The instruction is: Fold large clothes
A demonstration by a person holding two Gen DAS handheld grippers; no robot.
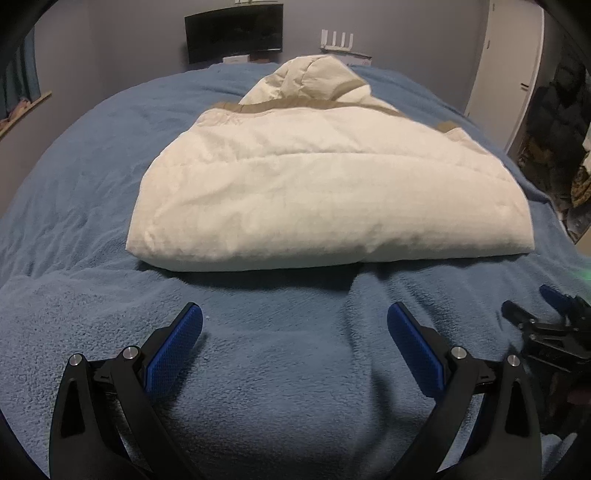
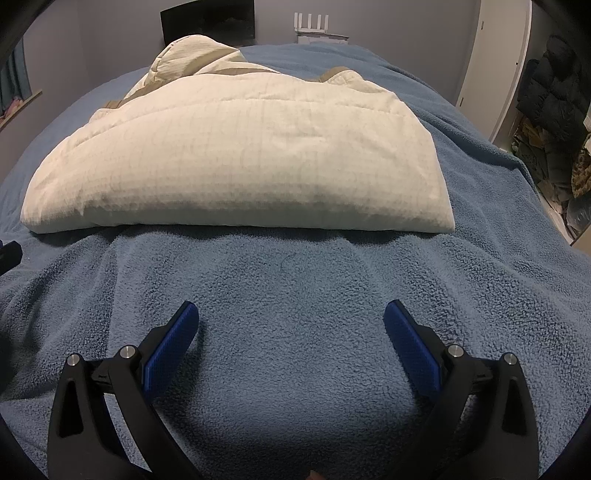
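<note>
A folded cream jacket (image 1: 295, 184) lies on the blue blanket (image 1: 92, 166). Left hand-held gripper (image 1: 294, 319) and right hand-held gripper (image 2: 291, 317) hover spread, empty, near its front edge; nothing lies between.

No readable text, labels, brands or numbers in either wrist view. The jacket (image 1: 317, 184), the blanket (image 1: 92, 166) and the far-wall monitor (image 1: 234, 33) show no legible markings.

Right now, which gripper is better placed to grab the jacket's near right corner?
Right. The right gripper, open and empty, sits nearer the cream jacket's right corner; the left gripper faces its middle.
</note>
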